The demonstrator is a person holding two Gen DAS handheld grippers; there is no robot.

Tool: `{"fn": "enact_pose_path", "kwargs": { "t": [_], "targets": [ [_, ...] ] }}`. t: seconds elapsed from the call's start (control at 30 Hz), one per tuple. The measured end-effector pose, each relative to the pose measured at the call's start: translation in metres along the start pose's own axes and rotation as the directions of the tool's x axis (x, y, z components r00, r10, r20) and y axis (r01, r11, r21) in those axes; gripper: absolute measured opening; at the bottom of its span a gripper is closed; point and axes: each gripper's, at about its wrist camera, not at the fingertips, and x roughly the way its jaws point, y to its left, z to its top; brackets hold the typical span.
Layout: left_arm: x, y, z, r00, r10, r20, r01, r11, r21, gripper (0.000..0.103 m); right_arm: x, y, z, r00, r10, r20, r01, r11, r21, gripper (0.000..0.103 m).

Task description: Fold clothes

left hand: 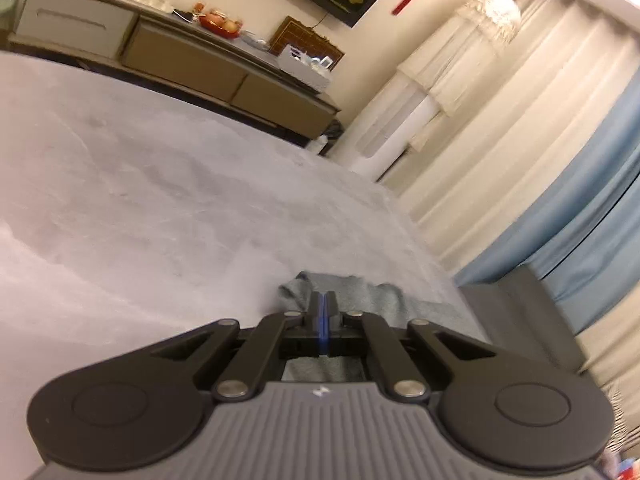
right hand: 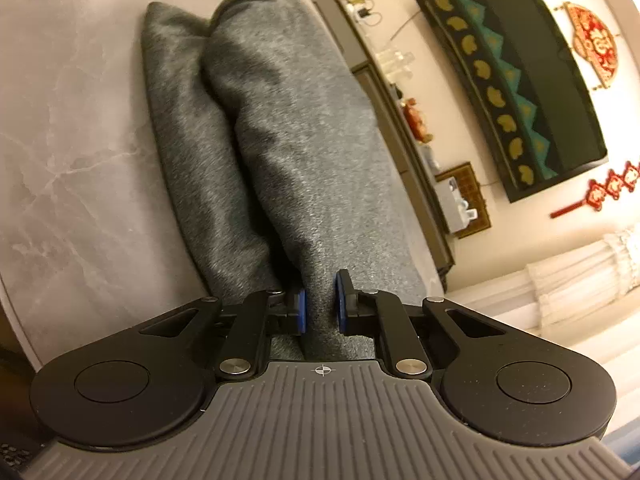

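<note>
A grey fleecy garment (right hand: 280, 128) lies on the pale marble-patterned table (right hand: 72, 128) in the right wrist view, doubled into two long rolls that run away from the camera. My right gripper (right hand: 320, 308) is shut on a thick fold at the garment's near end, and fabric fills the gap between the blue pads (right hand: 301, 312). In the left wrist view only a small corner of the grey garment (left hand: 368, 296) shows, near the table's right edge. My left gripper (left hand: 324, 304) has its blue pads pressed together over that corner, apparently pinching its edge.
A long low cabinet (left hand: 208, 68) with a fruit bowl, glassware and boxes stands beyond the table (left hand: 140, 184). A dark TV (right hand: 520, 80) and red ornaments hang on the wall. Cream and blue curtains (left hand: 540, 160) and a white standing unit (left hand: 400, 128) are to the right.
</note>
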Motion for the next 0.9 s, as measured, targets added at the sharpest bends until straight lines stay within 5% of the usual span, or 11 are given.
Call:
{"fn": "enact_pose_path", "kwargs": {
  "t": [0.07,0.17,0.2,0.27,0.4,0.43,0.47,0.57,0.73,0.83,0.9],
  "targets": [
    [0.010,-0.017,-0.021,0.996,-0.017,-0.084,0.022,0.999,0.048,0.046,-0.002,0.002,0.000,0.999,-0.030,0.015,0.031,0.999,-0.018,0.017],
    [0.026,-0.050,-0.056,0.986,0.061,-0.157,-0.022,0.971,0.240,0.058,-0.008,0.013,0.001,0.993,-0.095,0.067,0.100,0.991,-0.086,0.075],
    [0.028,-0.058,-0.062,0.985,0.079,-0.155,-0.030,0.955,0.295,0.058,-0.008,0.016,0.003,0.990,-0.105,0.089,0.115,0.988,-0.105,0.081],
    [0.032,-0.074,-0.075,0.982,0.116,-0.150,-0.046,0.914,0.403,0.058,-0.007,0.022,0.008,0.984,-0.120,0.131,0.138,0.980,-0.141,0.078],
    [0.038,-0.081,-0.078,0.981,0.148,-0.124,-0.073,0.880,0.469,0.056,0.002,0.019,0.026,0.987,-0.047,0.152,0.071,0.984,-0.162,0.059],
    [0.041,-0.082,-0.079,0.979,0.162,-0.121,-0.083,0.869,0.488,0.057,0.003,0.012,0.031,0.991,-0.001,0.133,0.016,0.993,-0.114,0.050],
    [0.042,-0.087,-0.081,0.973,0.197,-0.123,-0.109,0.856,0.505,0.055,0.004,0.006,0.037,0.992,0.046,0.116,-0.038,0.997,-0.066,0.014],
    [0.060,-0.075,-0.087,0.945,0.304,-0.120,-0.213,0.851,0.480,0.044,-0.008,-0.006,0.045,0.991,0.067,0.120,-0.069,0.998,0.011,0.011],
    [0.048,-0.064,-0.073,0.960,0.243,-0.137,-0.177,0.910,0.374,0.034,-0.034,-0.016,0.052,0.989,0.033,0.144,-0.045,0.996,0.079,0.010],
    [0.036,-0.063,-0.071,0.974,0.166,-0.156,-0.108,0.939,0.325,0.034,-0.022,0.051,0.039,0.996,0.000,0.086,0.011,0.992,-0.123,0.013],
    [0.028,-0.062,-0.070,0.980,0.114,-0.166,-0.062,0.955,0.292,0.034,-0.025,0.070,0.039,0.994,-0.057,0.098,0.076,0.977,-0.200,0.024]
  ]
}}
